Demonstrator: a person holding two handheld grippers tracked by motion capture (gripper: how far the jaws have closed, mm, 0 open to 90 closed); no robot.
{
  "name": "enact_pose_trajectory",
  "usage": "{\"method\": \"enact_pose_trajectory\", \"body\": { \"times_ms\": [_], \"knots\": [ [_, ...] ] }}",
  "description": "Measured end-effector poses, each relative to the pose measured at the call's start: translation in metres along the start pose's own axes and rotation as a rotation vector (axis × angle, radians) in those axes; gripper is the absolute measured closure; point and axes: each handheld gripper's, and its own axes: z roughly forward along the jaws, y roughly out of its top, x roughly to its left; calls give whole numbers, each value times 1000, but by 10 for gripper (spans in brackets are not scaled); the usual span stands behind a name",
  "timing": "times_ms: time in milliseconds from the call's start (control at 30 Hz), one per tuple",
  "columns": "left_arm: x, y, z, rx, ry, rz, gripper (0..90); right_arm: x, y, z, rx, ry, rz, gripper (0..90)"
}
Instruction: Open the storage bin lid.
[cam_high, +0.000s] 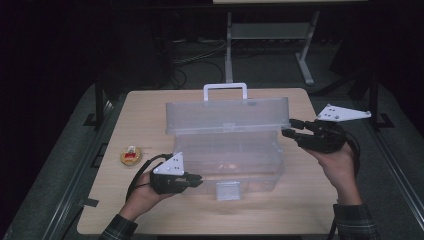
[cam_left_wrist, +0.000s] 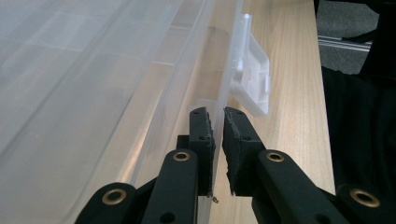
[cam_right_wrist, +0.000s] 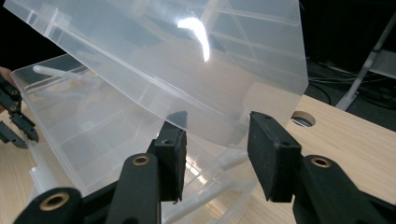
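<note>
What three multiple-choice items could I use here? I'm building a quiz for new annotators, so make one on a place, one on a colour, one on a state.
1. Where on the table does the small round object lie?
A. left of the clear plastic box
B. inside the box
C. right of the box

2. What colour is the box's handle?
A. red
B. white
C. black

3. How does the box's lid stand?
A. latched shut
B. taken off, flat on the table
C. raised, tilted over the box

Key: 1 A, the high view shows it on bare wood to the left; 2 B, it shows white behind the lid; 3 C, the right gripper view shows it tilted above the open box.
</note>
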Motion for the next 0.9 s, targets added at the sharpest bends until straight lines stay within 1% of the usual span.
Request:
{"method": "enact_pose_trajectory", "body": {
  "times_ms": [200, 333, 667, 700, 900],
  "knots": [
    [1, 0, 0, 2, -6, 10, 828, -3, 4, 2, -6, -14, 17, 571],
    [1, 0, 0, -1, -8, 6, 830, -4, 7, 3, -10, -20, 30, 570],
    [2, 0, 0, 4, -15, 5, 831, -6, 11, 3, -26, -33, 45, 570],
    [2, 0, 0, 4, -15, 5, 831, -7, 12, 3, -28, -31, 40, 570],
    [2, 0, 0, 7, -17, 9, 831, -9, 18, 4, -26, -39, 47, 570]
  ]
}}
